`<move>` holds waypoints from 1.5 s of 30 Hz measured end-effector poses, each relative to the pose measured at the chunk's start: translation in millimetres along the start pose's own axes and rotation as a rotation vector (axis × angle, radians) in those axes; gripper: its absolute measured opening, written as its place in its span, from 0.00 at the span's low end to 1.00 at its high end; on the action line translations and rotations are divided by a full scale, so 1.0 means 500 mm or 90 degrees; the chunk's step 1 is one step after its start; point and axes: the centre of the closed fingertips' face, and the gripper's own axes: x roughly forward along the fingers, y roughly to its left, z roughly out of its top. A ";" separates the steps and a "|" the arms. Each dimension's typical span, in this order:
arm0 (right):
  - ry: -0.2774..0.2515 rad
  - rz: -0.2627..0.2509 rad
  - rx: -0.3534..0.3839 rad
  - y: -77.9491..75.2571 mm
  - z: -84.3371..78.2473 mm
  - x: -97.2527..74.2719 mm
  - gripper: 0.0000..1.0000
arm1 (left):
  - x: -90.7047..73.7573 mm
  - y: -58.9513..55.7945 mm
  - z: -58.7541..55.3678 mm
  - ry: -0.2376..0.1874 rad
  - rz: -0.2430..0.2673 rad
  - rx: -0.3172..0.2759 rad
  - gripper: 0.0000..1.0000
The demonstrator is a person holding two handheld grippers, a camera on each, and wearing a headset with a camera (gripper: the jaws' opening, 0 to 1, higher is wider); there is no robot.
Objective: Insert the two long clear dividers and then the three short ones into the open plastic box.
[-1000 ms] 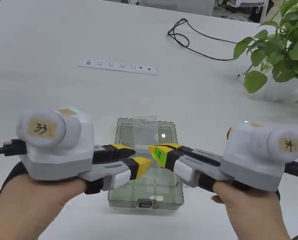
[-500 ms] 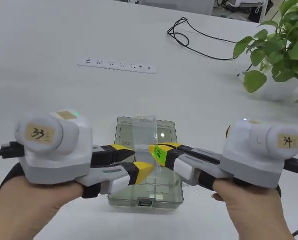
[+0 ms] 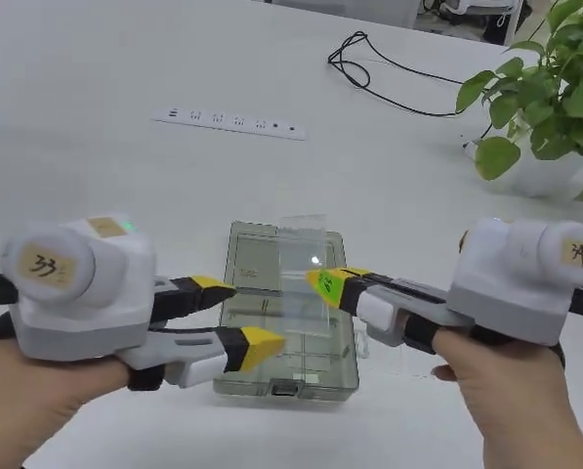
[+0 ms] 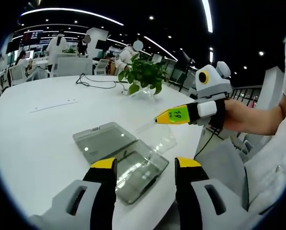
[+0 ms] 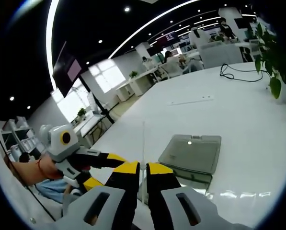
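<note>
A clear divider is pinched in the clenched right gripper, tagged 34, over the open box on the desk; the left gripper, tagged 33, is held released.

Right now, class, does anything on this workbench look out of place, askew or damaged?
Nothing stands out. The open plastic box lies flat on the table; the right gripper holds a clear divider over it.
</note>
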 end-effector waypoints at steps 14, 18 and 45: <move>0.035 -0.060 0.055 -0.043 0.001 -0.007 0.07 | -0.015 0.011 -0.032 0.022 -0.004 0.035 0.61; 0.057 -0.080 0.080 -0.056 -0.011 -0.008 0.07 | -0.019 0.016 -0.043 0.031 -0.006 0.049 0.64; 0.179 -0.216 0.173 -0.100 -0.095 0.003 0.07 | -0.033 0.041 -0.090 0.066 -0.069 0.106 0.75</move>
